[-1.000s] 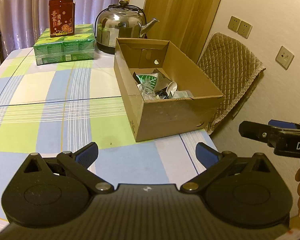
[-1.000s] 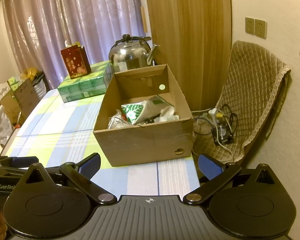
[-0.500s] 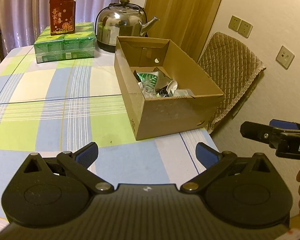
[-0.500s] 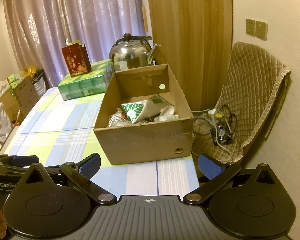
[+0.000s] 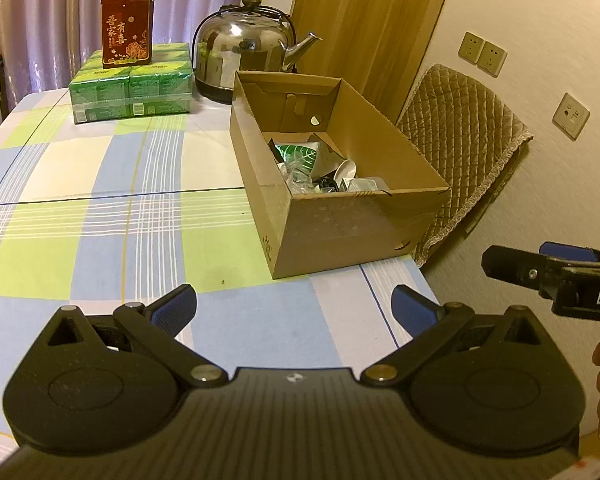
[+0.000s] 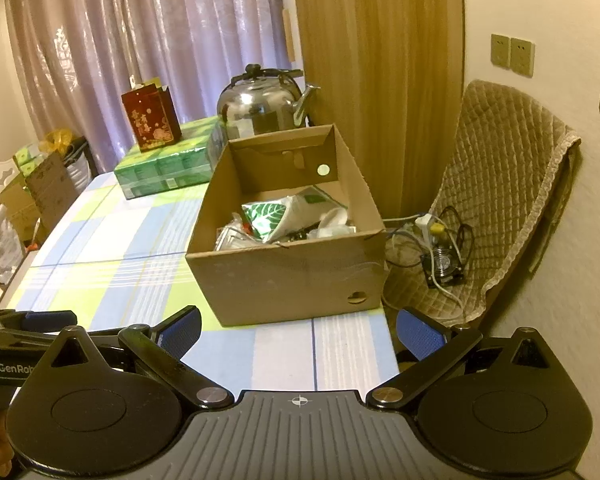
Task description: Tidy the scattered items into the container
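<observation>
Since a second ago both cameras have drawn back and risen slightly, so the cardboard box (image 5: pixel 340 184) sits a little lower and farther off in each view; nothing on the tabletop (image 5: pixel 100 200) itself has shifted. The left hand-held gripper (image 5: pixel 294 306) hangs released and empty over the near edge of the checked cloth, and the right hand-held gripper (image 6: pixel 298 330) is likewise spread wide and holds nothing. The box stands open at the tabletop's right edge, and it holds a jumble: a green leaf-print packet (image 6: pixel 266 216), a white spoon (image 5: pixel 346 168), clear wrappers and some small dark pieces too tangled to name. No loose item shows on the cloth near the box, so the tidying looks finished or nearly so; any next move would be a check for strays. A steel kettle (image 5: pixel 244 50), green tissue packs (image 5: pixel 130 90) and a red gift box (image 5: pixel 126 36) stand at the far end.
</observation>
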Action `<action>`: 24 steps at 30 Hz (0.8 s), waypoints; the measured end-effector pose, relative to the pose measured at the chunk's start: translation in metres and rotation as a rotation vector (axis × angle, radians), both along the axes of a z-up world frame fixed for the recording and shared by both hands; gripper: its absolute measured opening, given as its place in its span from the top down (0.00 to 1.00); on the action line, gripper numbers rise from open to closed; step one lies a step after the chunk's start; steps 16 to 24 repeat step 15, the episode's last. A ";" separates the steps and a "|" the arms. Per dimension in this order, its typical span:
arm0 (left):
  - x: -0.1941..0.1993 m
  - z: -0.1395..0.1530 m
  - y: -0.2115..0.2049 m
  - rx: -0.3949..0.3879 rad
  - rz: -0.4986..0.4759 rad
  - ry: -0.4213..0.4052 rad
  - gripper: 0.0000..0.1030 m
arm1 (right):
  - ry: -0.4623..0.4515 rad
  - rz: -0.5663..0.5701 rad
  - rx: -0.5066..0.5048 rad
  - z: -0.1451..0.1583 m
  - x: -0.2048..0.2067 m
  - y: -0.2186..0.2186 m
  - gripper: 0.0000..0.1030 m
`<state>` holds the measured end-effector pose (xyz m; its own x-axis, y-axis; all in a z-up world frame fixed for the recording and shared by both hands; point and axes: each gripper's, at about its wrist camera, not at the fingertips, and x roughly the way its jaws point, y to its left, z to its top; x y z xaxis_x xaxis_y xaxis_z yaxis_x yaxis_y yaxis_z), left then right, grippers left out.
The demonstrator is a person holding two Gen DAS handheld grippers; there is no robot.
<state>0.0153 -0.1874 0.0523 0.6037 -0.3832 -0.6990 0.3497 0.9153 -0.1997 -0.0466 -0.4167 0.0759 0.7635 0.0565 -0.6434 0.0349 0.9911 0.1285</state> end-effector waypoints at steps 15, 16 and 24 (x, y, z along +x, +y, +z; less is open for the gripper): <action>-0.001 -0.006 -0.001 -0.001 -0.003 -0.007 0.01 | 0.010 0.000 -0.002 -0.002 0.000 0.001 0.02; -0.001 -0.006 -0.001 -0.001 -0.003 -0.007 0.01 | 0.010 0.000 -0.002 -0.002 0.000 0.001 0.02; -0.001 -0.006 -0.001 -0.001 -0.003 -0.007 0.01 | 0.010 0.000 -0.002 -0.002 0.000 0.001 0.02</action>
